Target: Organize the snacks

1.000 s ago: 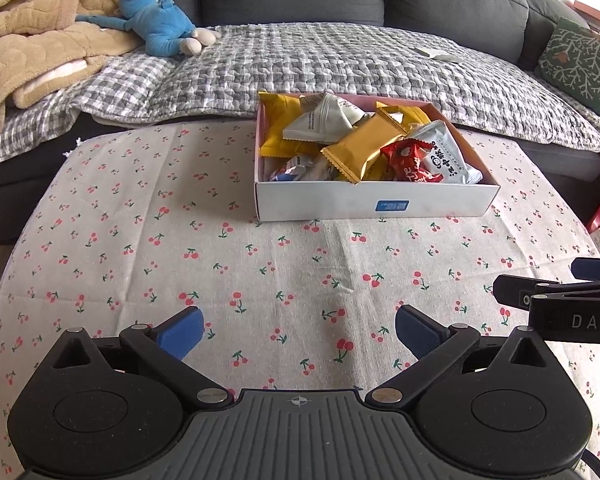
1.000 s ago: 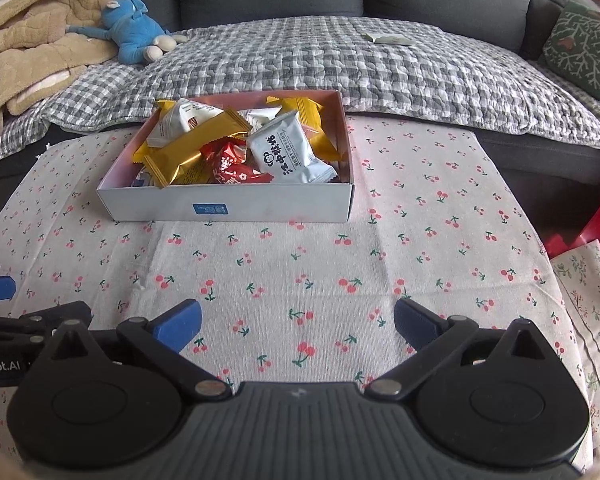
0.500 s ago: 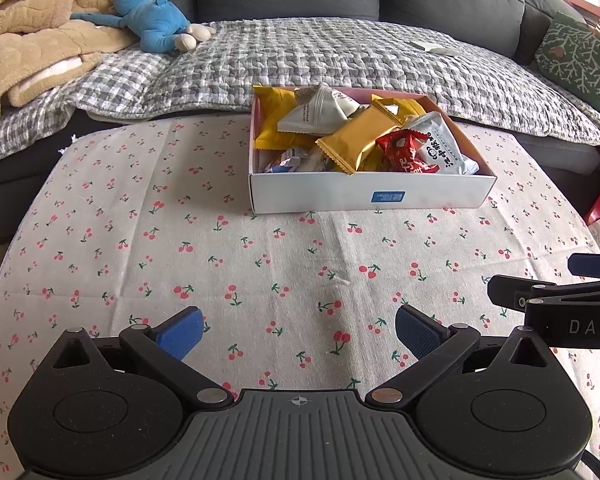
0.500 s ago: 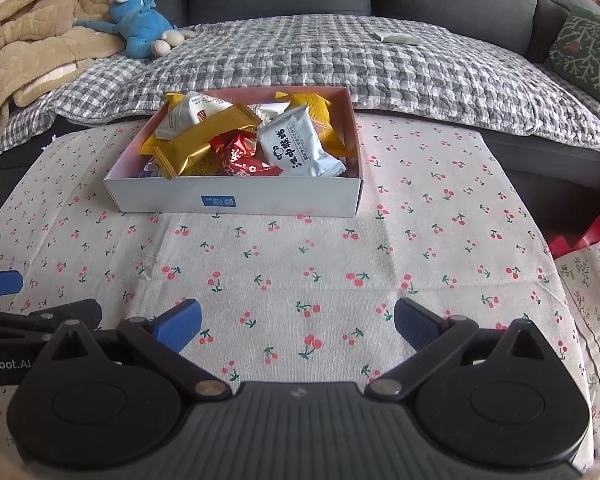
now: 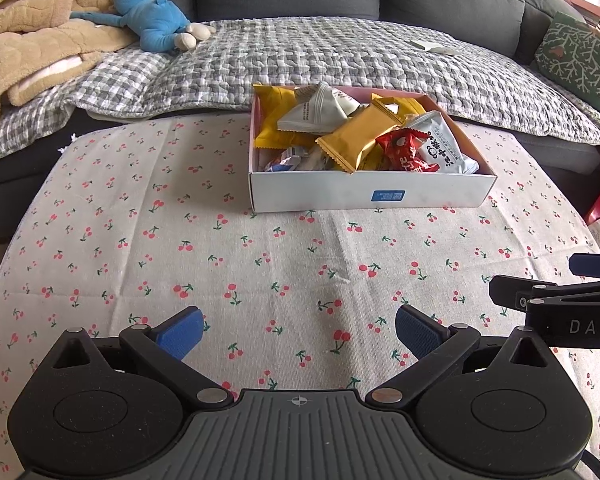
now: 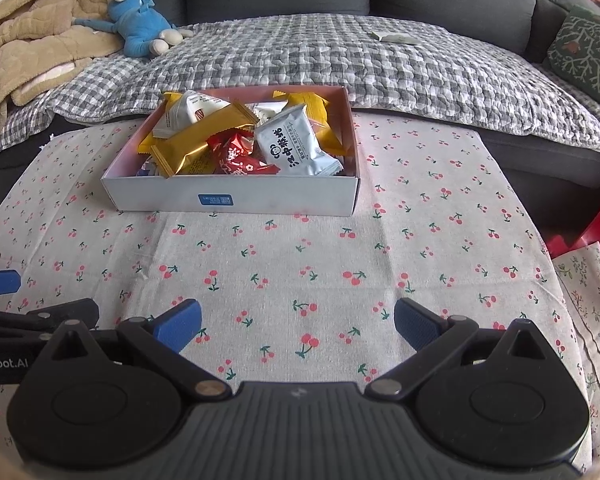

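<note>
A white cardboard box (image 5: 340,196) with a pink inside sits at the far side of the table, also in the right wrist view (image 6: 284,200). It holds several snack packets: a gold packet (image 5: 356,140), a red packet (image 5: 406,152), a pale grey packet (image 6: 294,146) and a white pouch (image 5: 320,110). My left gripper (image 5: 298,330) is open and empty above the cloth, well short of the box. My right gripper (image 6: 296,322) is open and empty, likewise short of the box. Each gripper shows at the other view's edge.
The table wears a cherry-print cloth (image 5: 260,264). Behind it a grey sofa carries a checked blanket (image 5: 340,52), a blue plush toy (image 5: 156,24), a tan blanket (image 5: 32,52) and a green cushion (image 5: 576,60). A red stool (image 6: 596,228) stands at the right.
Both grippers have drawn back and risen slightly, so the box sits a little farther and higher in both views. The jaws stay open.
</note>
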The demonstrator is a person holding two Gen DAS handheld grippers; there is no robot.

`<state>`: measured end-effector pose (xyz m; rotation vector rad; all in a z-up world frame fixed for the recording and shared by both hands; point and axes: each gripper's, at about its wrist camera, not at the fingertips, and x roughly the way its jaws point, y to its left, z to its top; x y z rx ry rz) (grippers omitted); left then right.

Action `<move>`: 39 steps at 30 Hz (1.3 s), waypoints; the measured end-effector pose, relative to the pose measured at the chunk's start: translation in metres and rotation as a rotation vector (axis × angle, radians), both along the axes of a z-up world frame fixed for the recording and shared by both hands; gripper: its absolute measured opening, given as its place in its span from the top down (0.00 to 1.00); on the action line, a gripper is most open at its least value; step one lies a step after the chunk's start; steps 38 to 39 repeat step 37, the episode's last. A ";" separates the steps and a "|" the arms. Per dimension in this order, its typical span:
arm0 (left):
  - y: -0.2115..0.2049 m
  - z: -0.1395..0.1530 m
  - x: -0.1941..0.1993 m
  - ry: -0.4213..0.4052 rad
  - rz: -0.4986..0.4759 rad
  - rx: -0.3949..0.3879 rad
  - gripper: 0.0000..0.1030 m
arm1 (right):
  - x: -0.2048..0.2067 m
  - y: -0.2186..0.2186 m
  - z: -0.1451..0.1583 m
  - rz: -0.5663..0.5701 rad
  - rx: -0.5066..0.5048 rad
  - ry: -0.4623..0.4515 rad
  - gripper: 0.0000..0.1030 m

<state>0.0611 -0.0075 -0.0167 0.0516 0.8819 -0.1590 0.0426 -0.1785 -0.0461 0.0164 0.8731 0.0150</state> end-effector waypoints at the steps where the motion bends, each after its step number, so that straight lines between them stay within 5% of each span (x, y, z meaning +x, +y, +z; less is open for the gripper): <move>1: 0.000 0.000 0.000 0.000 0.000 0.000 0.00 | 0.000 0.000 0.000 -0.001 -0.001 0.000 0.00; 39: -0.002 -0.003 -0.001 -0.005 0.007 0.022 0.00 | -0.001 0.004 0.000 -0.002 -0.016 -0.015 0.00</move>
